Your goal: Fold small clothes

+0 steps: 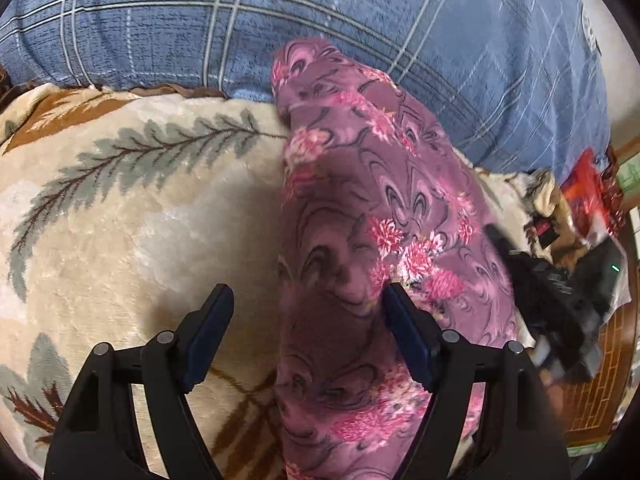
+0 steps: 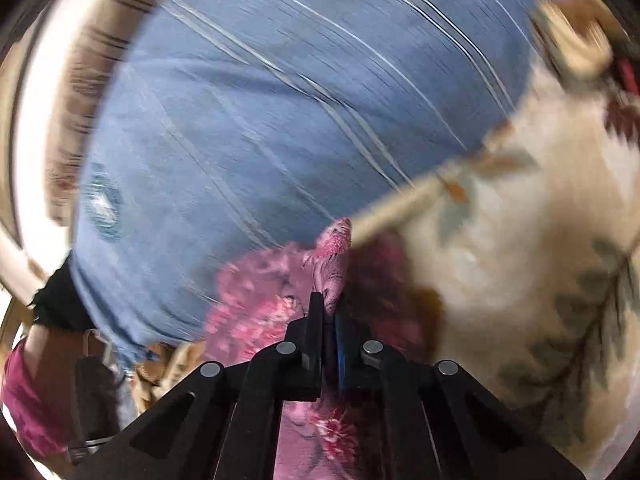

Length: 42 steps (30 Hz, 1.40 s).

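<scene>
Item: purple floral garment [image 1: 372, 216], thin and slippery-looking, draped lengthwise over the plush cream leaf-print blanket [image 1: 132, 216], blue plaid quilt [image 1: 280, 20] beyond. My right gripper [image 2: 328, 312] clamped a bunched edge; my left gripper [image 1: 308, 300] stood released, cloth between its fingers. Risk: the fabric could slip free and the fold collapse.
</scene>
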Available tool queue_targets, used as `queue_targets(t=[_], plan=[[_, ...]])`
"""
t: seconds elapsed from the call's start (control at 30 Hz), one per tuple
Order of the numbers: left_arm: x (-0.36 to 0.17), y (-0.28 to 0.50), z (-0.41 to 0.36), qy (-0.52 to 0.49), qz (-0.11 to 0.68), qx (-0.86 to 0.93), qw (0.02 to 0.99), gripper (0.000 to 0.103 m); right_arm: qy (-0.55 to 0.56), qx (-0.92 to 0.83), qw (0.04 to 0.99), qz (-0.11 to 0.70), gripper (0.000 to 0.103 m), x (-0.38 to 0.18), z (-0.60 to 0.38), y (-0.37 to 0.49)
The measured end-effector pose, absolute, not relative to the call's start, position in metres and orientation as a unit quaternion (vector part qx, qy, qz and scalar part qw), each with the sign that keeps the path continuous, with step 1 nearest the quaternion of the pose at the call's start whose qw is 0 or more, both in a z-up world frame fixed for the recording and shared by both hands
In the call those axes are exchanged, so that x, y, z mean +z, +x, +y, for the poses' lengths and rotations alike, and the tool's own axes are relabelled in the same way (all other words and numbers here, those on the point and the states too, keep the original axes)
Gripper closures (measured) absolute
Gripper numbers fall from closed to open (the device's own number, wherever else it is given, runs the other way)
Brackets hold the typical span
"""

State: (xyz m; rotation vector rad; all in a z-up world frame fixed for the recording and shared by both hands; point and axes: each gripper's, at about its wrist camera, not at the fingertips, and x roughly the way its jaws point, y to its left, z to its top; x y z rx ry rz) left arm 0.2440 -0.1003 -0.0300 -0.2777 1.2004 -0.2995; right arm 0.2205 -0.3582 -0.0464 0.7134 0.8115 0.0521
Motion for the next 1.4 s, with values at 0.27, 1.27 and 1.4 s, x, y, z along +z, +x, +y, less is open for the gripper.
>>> queue_targets(t=[0.27,1.27,1.4], plan=[[-0.025,0.237,-0.111,-0.112,0.553,-0.132,0.815,0.026,0.342,0.045,0.869,0.356,0.089,-0.019,-0.357,0.196],[-0.032,0.261,-0.113,-0.079,0.548,-0.104,0.826,0.017,0.174,0.053,0.875,0.449,0.064,-0.033,-0.315,0.219],[-0.045,0.266,-0.098,-0.120,0.561,-0.133,0.809,0.016,0.231,0.063,0.867,0.438,0.058,-0.030,-0.333,0.214]])
